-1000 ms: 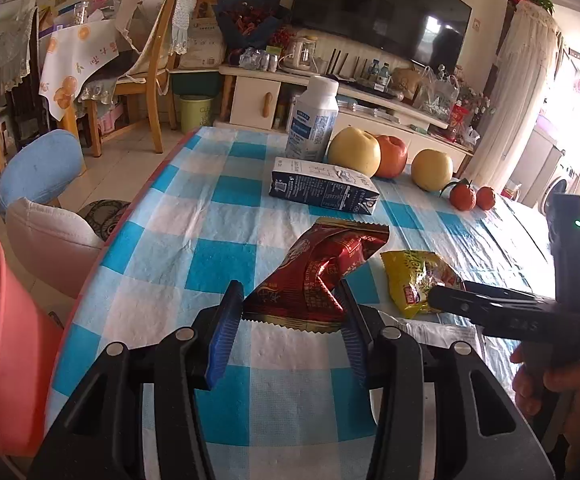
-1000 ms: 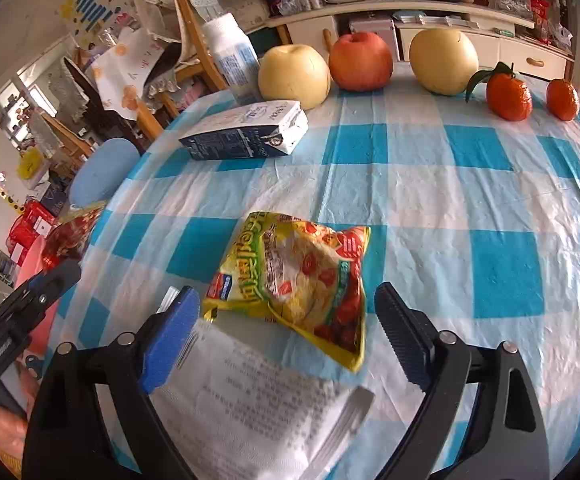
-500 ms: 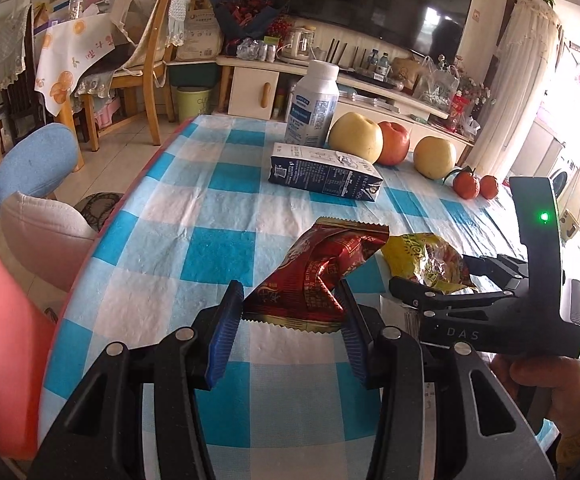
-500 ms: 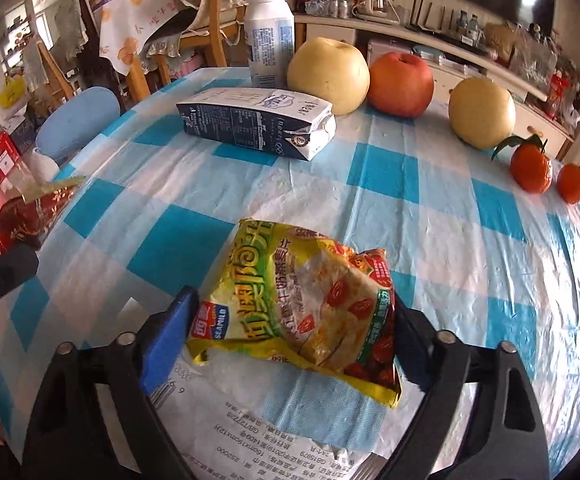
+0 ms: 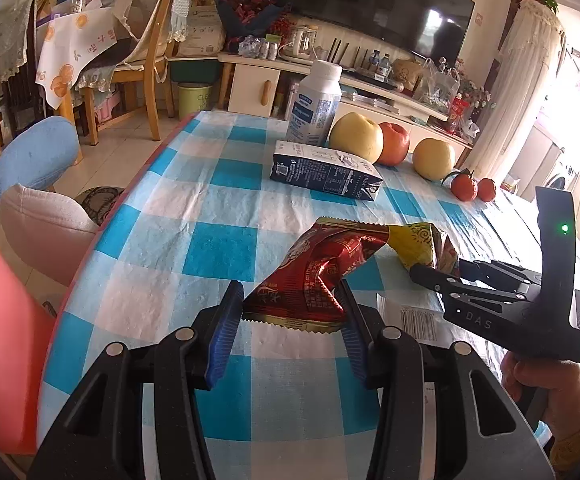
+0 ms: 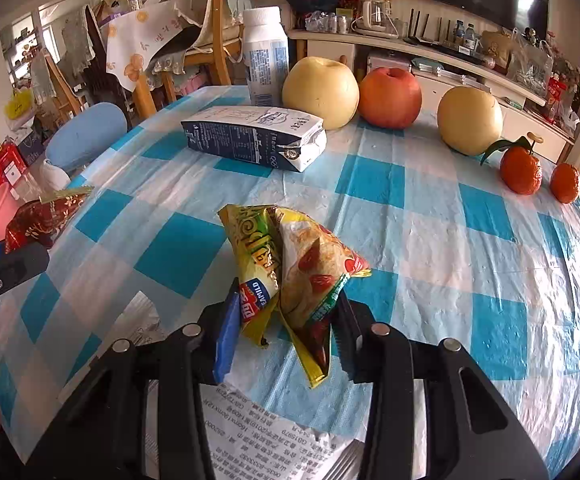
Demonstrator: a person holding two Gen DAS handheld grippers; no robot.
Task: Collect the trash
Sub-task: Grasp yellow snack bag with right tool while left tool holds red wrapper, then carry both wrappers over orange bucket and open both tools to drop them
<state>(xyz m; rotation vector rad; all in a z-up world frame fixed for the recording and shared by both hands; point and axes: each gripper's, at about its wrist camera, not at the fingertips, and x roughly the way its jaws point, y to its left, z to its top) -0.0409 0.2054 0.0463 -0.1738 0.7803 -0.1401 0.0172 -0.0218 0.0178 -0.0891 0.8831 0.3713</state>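
Pinching a crumpled yellow wrapper (image 6: 290, 276), the right gripper (image 6: 281, 332) is seen with its jaws just closed in on the film, which is now buckled into a peaked fold between the pads and raised off the checked tablecloth (image 6: 410, 240) at its near end. The left gripper (image 5: 290, 320) is held narrow on a red wrapper (image 5: 318, 272), gripped by its lower serrated edge, the far end standing up in the air above the cloth. Both wrappers are judged empty, very light and soft: they are expected to crush rather than resist, to crackle, and to slide on the glossy film if only a thin edge is caught. A hold across a bunched fold or the sealed seam is judged safest, since a single flat layer may slip out of the pads. Nothing fragile is involved, so a firm squeeze can be afforded. A printed paper slip (image 6: 273, 436) is lying flat just under the right gripper; it is thought harder to lift, being thin and flush with the cloth, and an edge or corner would need to be caught. A carton (image 6: 253, 138) is lying on its side farther back, stiff-walled and probably light, best taken across its narrow faces. A bottle (image 6: 265, 56), apples and oranges are standing beyond it, untouched.
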